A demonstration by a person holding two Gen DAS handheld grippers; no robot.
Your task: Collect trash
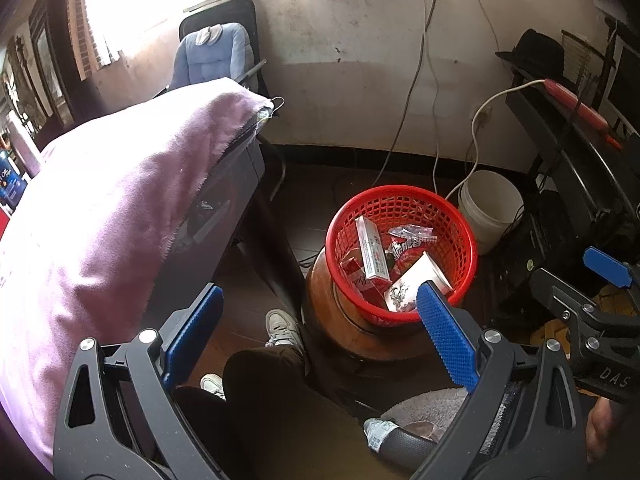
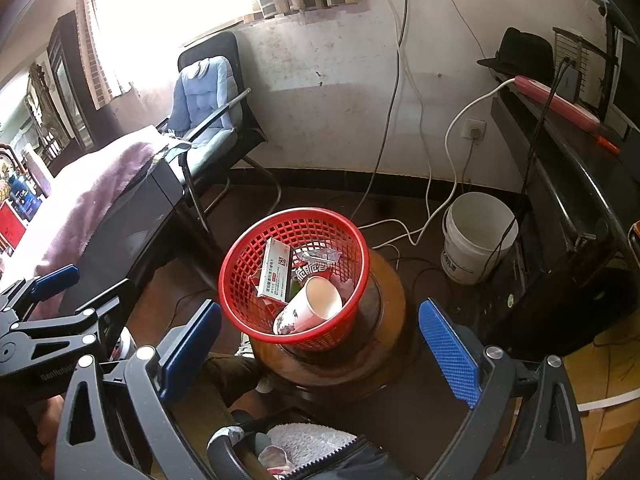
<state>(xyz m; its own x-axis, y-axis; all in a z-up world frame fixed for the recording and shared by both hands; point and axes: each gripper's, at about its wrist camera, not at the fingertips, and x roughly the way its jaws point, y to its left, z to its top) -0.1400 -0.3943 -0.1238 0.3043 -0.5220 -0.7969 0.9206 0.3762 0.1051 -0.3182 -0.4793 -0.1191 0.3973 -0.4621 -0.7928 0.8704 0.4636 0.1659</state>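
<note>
A red mesh basket (image 1: 464, 236) (image 2: 236, 276) stands on a round wooden stool (image 1: 332, 312) (image 2: 392, 300). In it lie a white paper cup (image 1: 420, 276) (image 2: 316, 304), a white and red carton (image 1: 372, 248) (image 2: 274, 266) and red snack wrappers (image 1: 408, 244) (image 2: 316, 264). My left gripper (image 1: 320, 332) is open and empty, held above and in front of the basket. My right gripper (image 2: 320, 344) is open and empty, also just in front of the basket. Each gripper shows at the edge of the other's view.
A table draped with a purple cloth (image 1: 100, 220) (image 2: 100, 192) is at the left. A chair with a blue cushion (image 1: 212, 56) (image 2: 204, 100) stands behind it. A white bucket (image 1: 492, 208) (image 2: 476, 236), cables and a dark desk (image 2: 560, 168) are at the right. The person's legs and shoe (image 1: 282, 328) are below.
</note>
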